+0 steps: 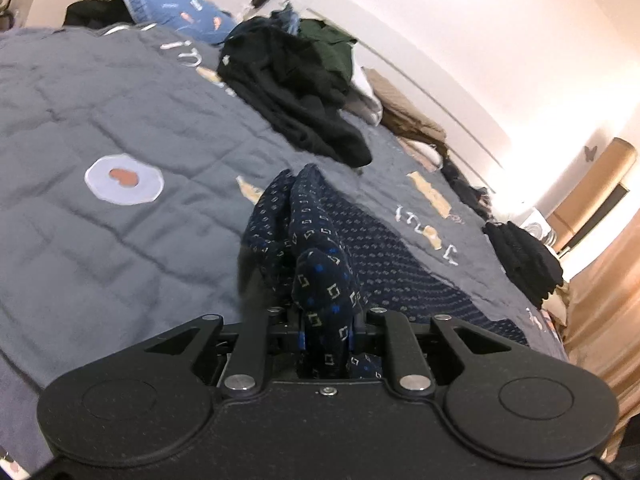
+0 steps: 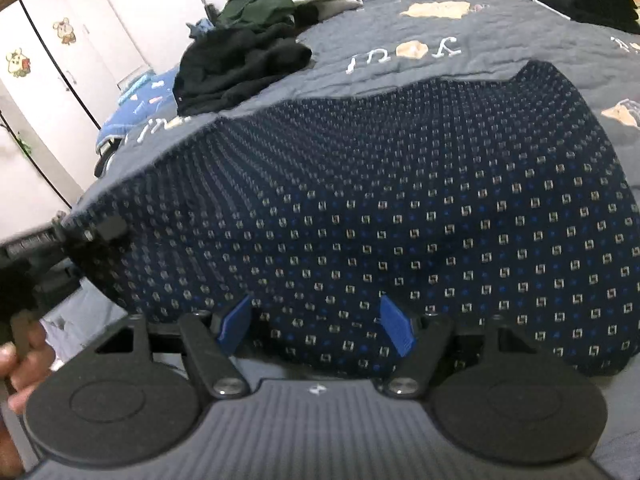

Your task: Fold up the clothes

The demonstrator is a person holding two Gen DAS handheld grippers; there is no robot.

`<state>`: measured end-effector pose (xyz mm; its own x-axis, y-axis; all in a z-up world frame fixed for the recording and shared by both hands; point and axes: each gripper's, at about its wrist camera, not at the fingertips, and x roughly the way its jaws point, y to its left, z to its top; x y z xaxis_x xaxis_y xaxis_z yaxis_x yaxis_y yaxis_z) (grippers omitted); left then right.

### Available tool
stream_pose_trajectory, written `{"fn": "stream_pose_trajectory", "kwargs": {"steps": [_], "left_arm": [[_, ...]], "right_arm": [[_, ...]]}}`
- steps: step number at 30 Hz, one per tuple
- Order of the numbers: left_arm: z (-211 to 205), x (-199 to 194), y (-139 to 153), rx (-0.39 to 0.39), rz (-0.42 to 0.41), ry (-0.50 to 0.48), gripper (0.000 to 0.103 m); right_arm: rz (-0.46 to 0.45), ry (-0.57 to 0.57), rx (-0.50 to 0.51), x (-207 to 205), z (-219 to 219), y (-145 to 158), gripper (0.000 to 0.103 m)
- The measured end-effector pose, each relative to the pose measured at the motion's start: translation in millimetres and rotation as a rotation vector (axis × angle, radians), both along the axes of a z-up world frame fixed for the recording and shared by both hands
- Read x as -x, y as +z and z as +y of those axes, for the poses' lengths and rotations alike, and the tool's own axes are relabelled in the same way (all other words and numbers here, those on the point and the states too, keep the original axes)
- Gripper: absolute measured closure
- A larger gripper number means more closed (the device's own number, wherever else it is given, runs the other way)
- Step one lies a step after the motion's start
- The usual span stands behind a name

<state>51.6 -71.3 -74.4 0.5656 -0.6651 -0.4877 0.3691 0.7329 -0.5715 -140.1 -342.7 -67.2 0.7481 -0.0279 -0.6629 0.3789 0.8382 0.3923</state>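
Left wrist view low over the bed [image 1: 100,100], looking along it toward a wall, right wrist view close above the patterned navy garment [image 2: 380,200], facing wardrobes, both sharing garment, black clothes pile [image 1: 296,92].

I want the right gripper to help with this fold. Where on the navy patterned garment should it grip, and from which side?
Probably the near hem of the navy garment, straight ahead of the open right gripper. That edge lies flat on the quilt between its blue pads, so a low approach from the near side fits. The left gripper already pinches a bunched corner.
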Motion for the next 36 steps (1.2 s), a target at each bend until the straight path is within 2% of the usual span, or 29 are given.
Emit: {"fn": "stream_pose_trajectory", "kwargs": {"steps": [5, 11, 16, 21, 27, 36], "left_arm": [[4.8, -3.3, -2.8, 0.000, 0.022, 0.015, 0.086], [5.9, -3.8, -3.0, -0.005, 0.026, 0.016, 0.086], [6.8, -5.3, -3.6, -0.005, 0.032, 0.015, 0.086], [7.6, -6.8, -3.8, -0.003, 0.037, 0.014, 0.086], [1.2, -6.5, 7.0, -0.015, -0.023, -0.022, 0.086], [-22.3, 5.0, 30.8, 0.001, -0.137, -0.180, 0.089]], "right_arm": [[-0.219, -0.008, -0.047, 12.2, -9.3, 28.4, 0.033], [-0.313, -0.101, -0.203, -2.2, -26.8, 15.5, 0.033], [-0.271, -0.128, -0.239, -20.2, -24.0, 1.0, 0.032], [-0.145, -0.125, -0.317, -30.3, -24.5, -27.7, 0.032], [-0.148, -0.101, -0.317, -26.7, -19.8, -32.9, 0.032], [-0.169, -0.133, -0.389, -20.1, -26.0, -37.9, 0.032]]}}
